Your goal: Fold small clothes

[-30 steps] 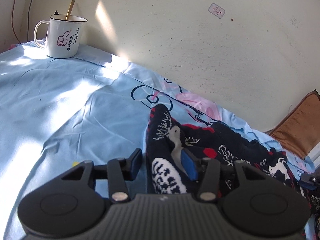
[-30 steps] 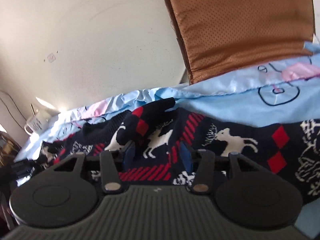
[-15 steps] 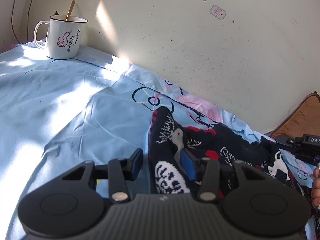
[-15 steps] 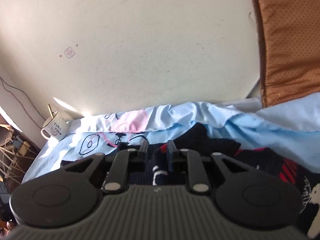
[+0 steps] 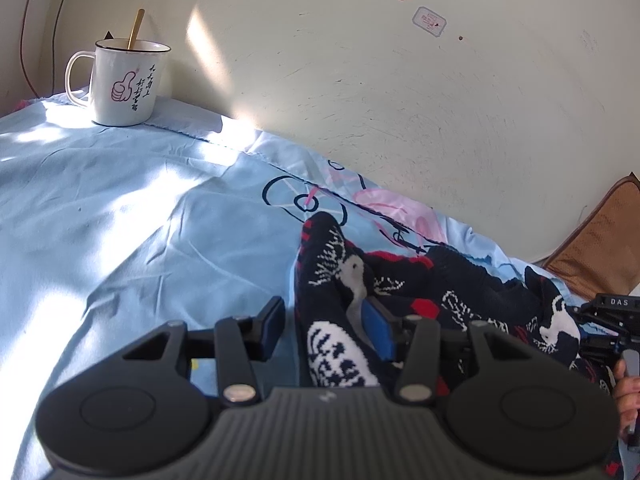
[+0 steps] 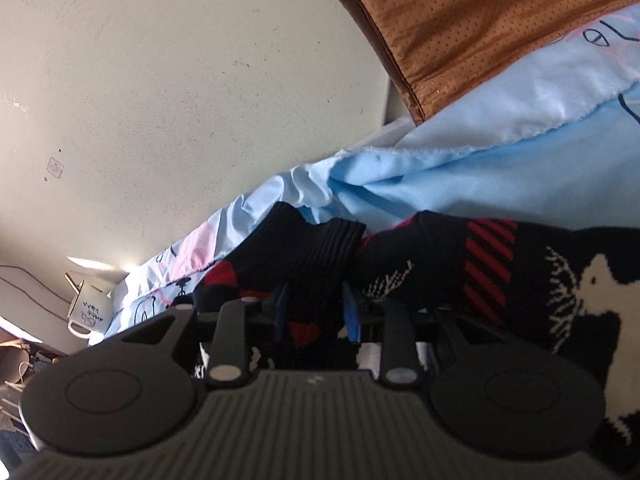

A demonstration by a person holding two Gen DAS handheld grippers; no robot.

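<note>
Here one dark knit garment (image 5: 400,280) lies crumpled on one blue sheet (image 5: 120,216). Two grippers work it: the left gripper (image 5: 326,322) stands part-open around a fold, its left pad clear; the right gripper (image 6: 314,312) is opening with cloth between. One mug (image 5: 124,82) stands apart, one brown cushion (image 6: 480,20) behind.

Left hand-held gripper (image 5: 326,330) angled downward, jaws parted. Right hand-held gripper (image 6: 314,312) rolled sideways, jaws opening around dark knit.
</note>
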